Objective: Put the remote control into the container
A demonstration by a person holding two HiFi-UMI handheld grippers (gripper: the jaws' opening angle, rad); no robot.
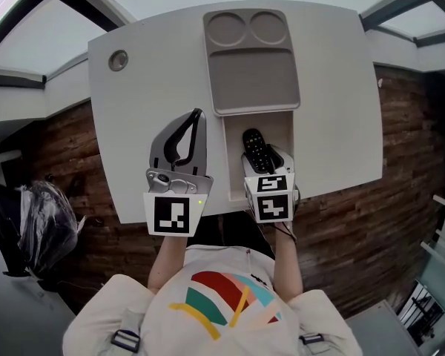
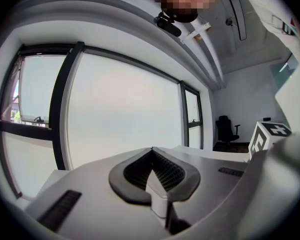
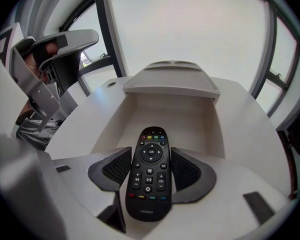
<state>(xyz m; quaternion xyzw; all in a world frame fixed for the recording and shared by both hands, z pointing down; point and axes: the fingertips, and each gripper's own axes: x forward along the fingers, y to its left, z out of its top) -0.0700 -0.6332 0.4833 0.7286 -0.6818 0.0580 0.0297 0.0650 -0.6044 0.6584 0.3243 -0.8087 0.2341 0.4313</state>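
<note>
At the container [image 3: 190, 121], R gripper [image 3: 151, 170] clamps black remote control [image 3: 149, 186] w/ coloured btns; L gripper [image 2: 151, 151] clenched, empty.

There is one remote control [image 1: 256, 151], one container [image 1: 283, 128], one grey lid [image 1: 252, 80] with two round hollows, one desk [image 1: 148, 87], and one round cap [image 1: 118, 60]. Grippers are two: left gripper [image 1: 197, 117], right gripper [image 3: 151, 159].
</note>
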